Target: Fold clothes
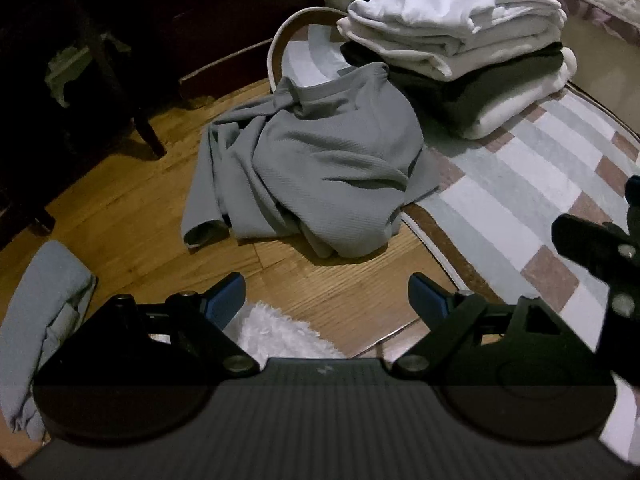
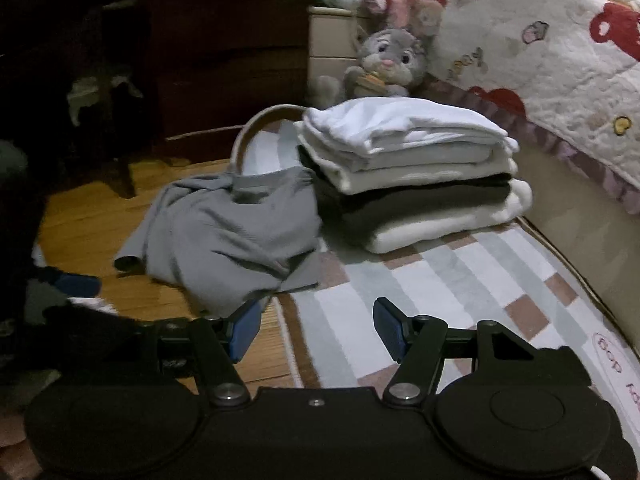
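Right tongs (image 2: 316, 330) agape; grey garment (image 2: 228, 236) crumpled.

Dim indoor light; far left of each gripper lies in near-black shadow. Fisheye distortion bends the frame edges. The right wrist view is softly blurred. The white folded stack (image 1: 456, 36) appears brightest.

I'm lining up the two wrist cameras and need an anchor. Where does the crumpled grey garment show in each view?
Left wrist: the crumpled grey garment lies at centre, half on the wood floor, half on the striped rug's edge.
Right wrist: it lies left of centre, at the same rug edge.
Shared landmark: the folded stack of white and dark clothes, just right of the garment in both views.
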{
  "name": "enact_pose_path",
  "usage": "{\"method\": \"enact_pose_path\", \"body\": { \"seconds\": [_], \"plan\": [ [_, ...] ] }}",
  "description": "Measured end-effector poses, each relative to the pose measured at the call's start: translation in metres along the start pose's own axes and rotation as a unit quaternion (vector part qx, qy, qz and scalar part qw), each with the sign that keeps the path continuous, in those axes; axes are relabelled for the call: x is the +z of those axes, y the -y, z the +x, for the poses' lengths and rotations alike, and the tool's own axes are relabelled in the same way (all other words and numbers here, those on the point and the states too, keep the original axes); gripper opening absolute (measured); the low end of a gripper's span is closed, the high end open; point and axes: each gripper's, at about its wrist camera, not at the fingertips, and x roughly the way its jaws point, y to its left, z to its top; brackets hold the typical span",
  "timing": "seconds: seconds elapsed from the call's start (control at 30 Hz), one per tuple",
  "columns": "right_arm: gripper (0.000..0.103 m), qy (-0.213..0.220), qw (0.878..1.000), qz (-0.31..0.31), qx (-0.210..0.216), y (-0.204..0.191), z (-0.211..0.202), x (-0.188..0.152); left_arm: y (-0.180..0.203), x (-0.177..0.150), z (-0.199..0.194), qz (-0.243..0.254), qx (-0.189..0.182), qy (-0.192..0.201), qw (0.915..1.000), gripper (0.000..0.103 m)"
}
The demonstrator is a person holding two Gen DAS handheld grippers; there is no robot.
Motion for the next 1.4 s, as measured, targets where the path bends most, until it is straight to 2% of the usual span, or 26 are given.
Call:
{"method": "enact_pose_path", "body": {
  "seconds": [0.07, 0.23, 0.3, 0.37, 0.43, 1.0, 1.13, 1.27, 1.4],
  "plan": [
    [0.068, 0.009, 1.0, -0.004, -0.02, -0.001, -0.004, -0.003, -0.001, -0.001, -0.003, 0.01, -0.006, 0.005, 0.9999, 0.089],
    [0.068, 0.03, 0.997, -0.012, -0.071, -0.003, -0.013, -0.01, -0.002, 0.0, -0.008, -0.003, -0.023, -0.004, 0.9997, 0.087],
    [0.068, 0.024, 0.996, -0.018, -0.083, -0.007, -0.01, -0.007, -0.003, 0.002, -0.008, -0.011, -0.024, -0.007, 0.9996, 0.087],
    [0.069, 0.009, 0.998, -0.016, -0.064, -0.003, -0.004, 0.0, -0.004, 0.005, -0.009, -0.013, -0.025, -0.002, 0.9996, 0.088],
    [0.069, -0.001, 1.0, -0.007, -0.021, 0.006, -0.004, 0.003, -0.004, 0.005, -0.009, -0.012, -0.025, -0.001, 0.9996, 0.088],
    [0.07, -0.011, 1.0, -0.018, -0.017, 0.004, 0.004, -0.003, -0.008, 0.003, -0.009, -0.019, -0.043, -0.003, 0.9989, 0.088],
    [0.069, -0.01, 0.999, -0.026, -0.022, 0.001, 0.005, -0.005, -0.008, 0.004, -0.007, -0.022, -0.042, -0.005, 0.9989, 0.088],
    [0.069, 0.002, 0.998, -0.031, -0.046, 0.0, 0.003, -0.007, -0.011, 0.006, -0.008, -0.042, -0.048, -0.008, 0.9979, 0.088],
    [0.069, -0.006, 1.0, -0.007, -0.02, 0.004, 0.005, -0.006, -0.012, 0.004, -0.009, -0.035, -0.042, -0.006, 0.9985, 0.088]
  ]
}}
